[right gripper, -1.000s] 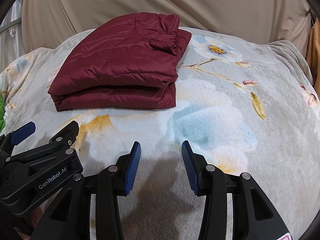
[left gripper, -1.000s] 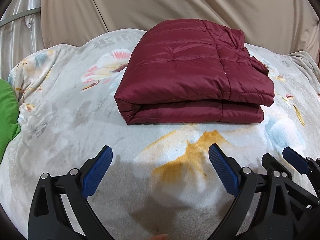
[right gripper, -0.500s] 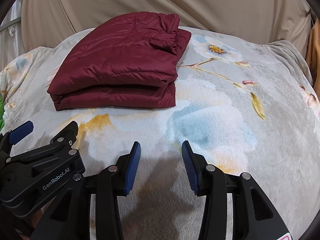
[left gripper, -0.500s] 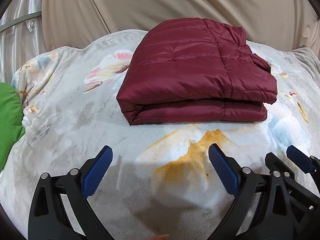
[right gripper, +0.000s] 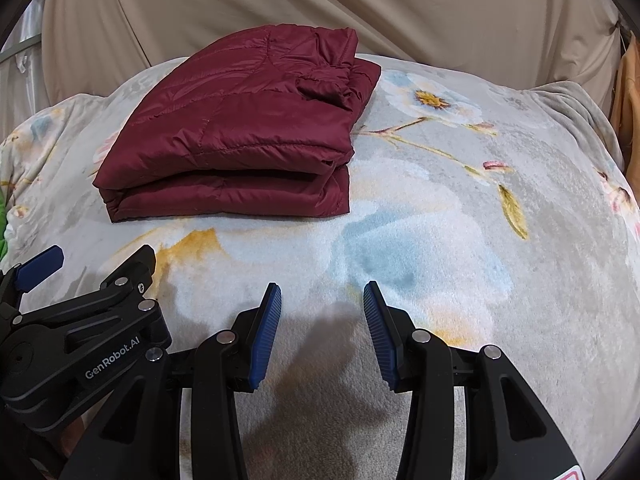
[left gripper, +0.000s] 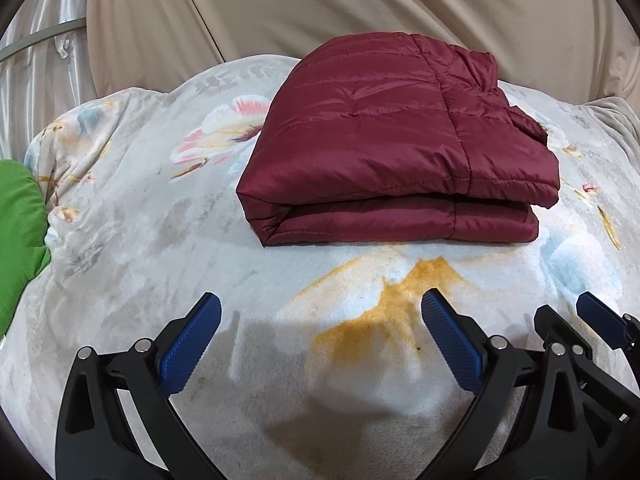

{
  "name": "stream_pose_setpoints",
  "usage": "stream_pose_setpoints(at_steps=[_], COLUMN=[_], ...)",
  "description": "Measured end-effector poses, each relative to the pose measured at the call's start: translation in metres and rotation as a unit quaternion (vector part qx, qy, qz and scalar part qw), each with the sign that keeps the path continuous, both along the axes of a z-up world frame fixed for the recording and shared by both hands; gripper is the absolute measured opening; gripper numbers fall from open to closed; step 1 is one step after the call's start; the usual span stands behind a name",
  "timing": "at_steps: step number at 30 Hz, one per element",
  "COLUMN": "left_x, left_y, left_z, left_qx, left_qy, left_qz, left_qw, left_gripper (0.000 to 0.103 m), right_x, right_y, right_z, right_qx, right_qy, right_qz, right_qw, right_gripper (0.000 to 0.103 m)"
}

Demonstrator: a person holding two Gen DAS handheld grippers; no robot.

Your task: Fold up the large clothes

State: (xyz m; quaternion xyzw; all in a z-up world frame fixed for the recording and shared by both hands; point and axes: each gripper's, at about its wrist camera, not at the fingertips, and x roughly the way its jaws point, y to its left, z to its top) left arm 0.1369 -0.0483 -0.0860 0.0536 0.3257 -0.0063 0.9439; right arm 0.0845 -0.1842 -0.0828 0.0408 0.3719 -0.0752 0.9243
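Since a second ago our left wrist view has shifted a little: the folded jacket (left gripper: 394,148) now sits slightly lower and further right in that picture, and less of the green cloth (left gripper: 18,236) shows at its left edge, while our right wrist view is almost unchanged. We see the maroon quilted jacket (right gripper: 240,136) lying folded into a thick rectangular bundle on the floral blanket (left gripper: 132,240), toward its far side, with the fold line facing us and the collar end tucked at the far right corner. Our left gripper (left gripper: 320,340) hangs above the blanket's near part, well apart from the jacket, its blue-padded fingers (left gripper: 188,344) spread wide with nothing between them. Our right gripper (right gripper: 322,332) hangs likewise above bare blanket, its blue pads (right gripper: 264,336) parted by a narrower gap and holding nothing; the jacket lies ahead and to its left. Each gripper shows at the edge of the other's view, so the two are side by side. A beige fabric backdrop (left gripper: 360,4) rises behind the blanket, and an orange cloth (right gripper: 628,92) hangs at the far right of the right wrist view.
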Motion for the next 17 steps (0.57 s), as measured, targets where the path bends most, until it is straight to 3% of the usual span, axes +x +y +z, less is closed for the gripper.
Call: stream_pose_setpoints(at_steps=[17], left_x=[0.0008], left_y=[-0.0028], left_z=[-0.0011], left_qx=[0.005], left_qy=[0.003], left_qz=[0.004], left_qw=[1.0000], left_gripper=[0.097], right_x=[-0.0018], right_y=[0.0025], right_z=[0.0004], right_qx=[-0.003], right_qy=[-0.003], right_qz=[-0.004], right_qw=[1.000], right_gripper=[0.043])
